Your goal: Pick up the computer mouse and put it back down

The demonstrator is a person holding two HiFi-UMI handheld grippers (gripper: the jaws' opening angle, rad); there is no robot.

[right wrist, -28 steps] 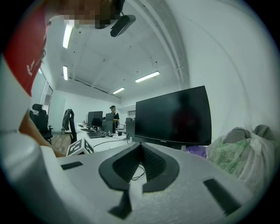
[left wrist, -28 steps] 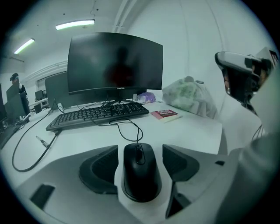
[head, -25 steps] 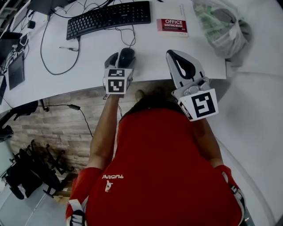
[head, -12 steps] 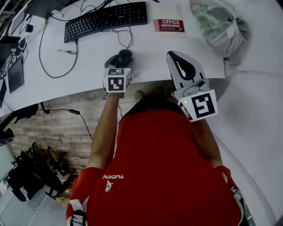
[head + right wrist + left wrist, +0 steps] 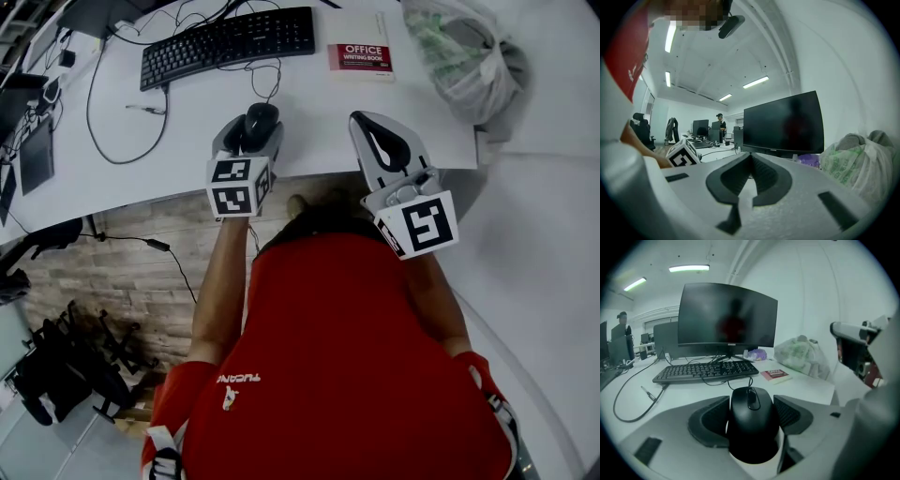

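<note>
The black computer mouse (image 5: 262, 119) sits between the jaws of my left gripper (image 5: 255, 127), just above the front edge of the white desk (image 5: 328, 103). In the left gripper view both dark pads press the sides of the mouse (image 5: 752, 427), so the left gripper (image 5: 752, 400) is shut on it; the mouse cable runs off toward the keyboard. My right gripper (image 5: 362, 118) hovers to the right over the desk edge. In its own view the right gripper (image 5: 751, 157) has its jaws closed tip to tip with nothing between them.
A black keyboard (image 5: 230, 39) lies at the back of the desk, with a red book (image 5: 362, 56) to its right and a stuffed plastic bag (image 5: 464, 56) at the far right. A dark monitor (image 5: 726, 317) stands behind the keyboard. Loose cables (image 5: 103, 103) trail on the left.
My left gripper has shifted a little to the left and toward me, its marker cube dropping lower in view, with the mouse still between the jaws. The right gripper has hardly moved.
</note>
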